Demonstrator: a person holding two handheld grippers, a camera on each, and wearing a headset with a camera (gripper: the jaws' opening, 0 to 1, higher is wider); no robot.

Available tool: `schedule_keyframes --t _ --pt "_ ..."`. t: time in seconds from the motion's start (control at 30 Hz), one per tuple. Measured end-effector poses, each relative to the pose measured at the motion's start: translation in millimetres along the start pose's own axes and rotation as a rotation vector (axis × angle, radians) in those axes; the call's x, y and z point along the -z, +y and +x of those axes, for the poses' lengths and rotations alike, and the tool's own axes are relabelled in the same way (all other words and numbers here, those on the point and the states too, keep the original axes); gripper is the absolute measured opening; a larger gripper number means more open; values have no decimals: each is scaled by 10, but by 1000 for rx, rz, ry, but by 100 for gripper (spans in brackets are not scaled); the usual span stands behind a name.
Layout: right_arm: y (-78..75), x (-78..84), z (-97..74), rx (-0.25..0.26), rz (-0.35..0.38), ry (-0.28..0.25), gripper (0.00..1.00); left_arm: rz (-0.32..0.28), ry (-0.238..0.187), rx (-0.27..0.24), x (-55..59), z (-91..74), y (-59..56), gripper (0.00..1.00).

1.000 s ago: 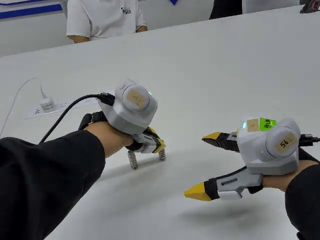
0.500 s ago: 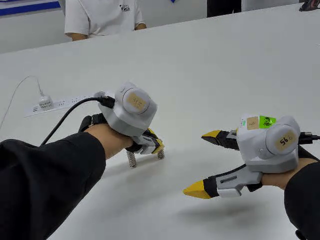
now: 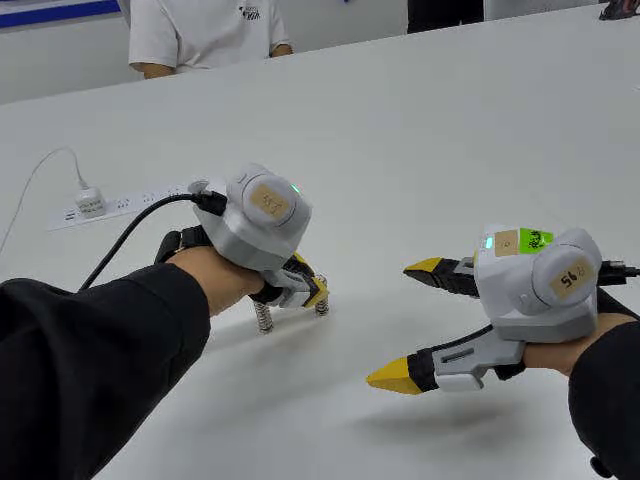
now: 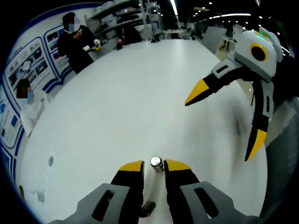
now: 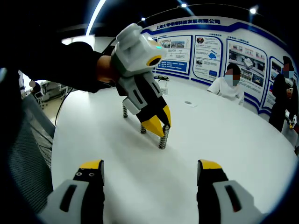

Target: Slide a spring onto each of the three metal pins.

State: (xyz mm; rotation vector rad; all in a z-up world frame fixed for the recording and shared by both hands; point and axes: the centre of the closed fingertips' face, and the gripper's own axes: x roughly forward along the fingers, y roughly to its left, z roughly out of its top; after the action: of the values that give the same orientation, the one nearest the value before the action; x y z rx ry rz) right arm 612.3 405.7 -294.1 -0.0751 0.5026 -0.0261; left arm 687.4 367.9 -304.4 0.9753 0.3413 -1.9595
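While the head view catches two upright springs under the left claw (image 3: 312,285), the right gripper view faces that claw from the front and shows three of them standing in a row on the white worktop (image 3: 450,150). The front spring (image 5: 162,138) stands right at the left claw's yellow tips. The middle spring (image 5: 143,129) is just behind it, below the claw's body, and the back spring (image 5: 125,111) is furthest behind, under the hand.

From the left gripper view, looking down along the left claw, a round metal top (image 4: 155,162) sits between its two tips. A dark, blurred coil shows further back between its jaws. The left claw is parted by only a narrow gap, with its tips flanking the top of the front spring. Whether they actually press on it cannot be told.

The right claw (image 3: 408,323) is spread wide and holds nothing. It hovers over bare worktop well apart from the left claw, on that claw's right, with its yellow tips aimed towards it.

A power strip (image 3: 110,208) lies beyond the left claw on its left side, and a black cable (image 3: 130,235) leaves the left claw's housing. A person (image 3: 205,35) in a white shirt sits at the worktop's far edge, well beyond the left claw.
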Motion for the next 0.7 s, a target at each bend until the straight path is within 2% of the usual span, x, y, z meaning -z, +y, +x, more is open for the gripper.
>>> schedule_keyframes --t 0.7 --pt "22 5 10 -8 -5 5 83 -32 -49 -18 -79 -137 13 27"
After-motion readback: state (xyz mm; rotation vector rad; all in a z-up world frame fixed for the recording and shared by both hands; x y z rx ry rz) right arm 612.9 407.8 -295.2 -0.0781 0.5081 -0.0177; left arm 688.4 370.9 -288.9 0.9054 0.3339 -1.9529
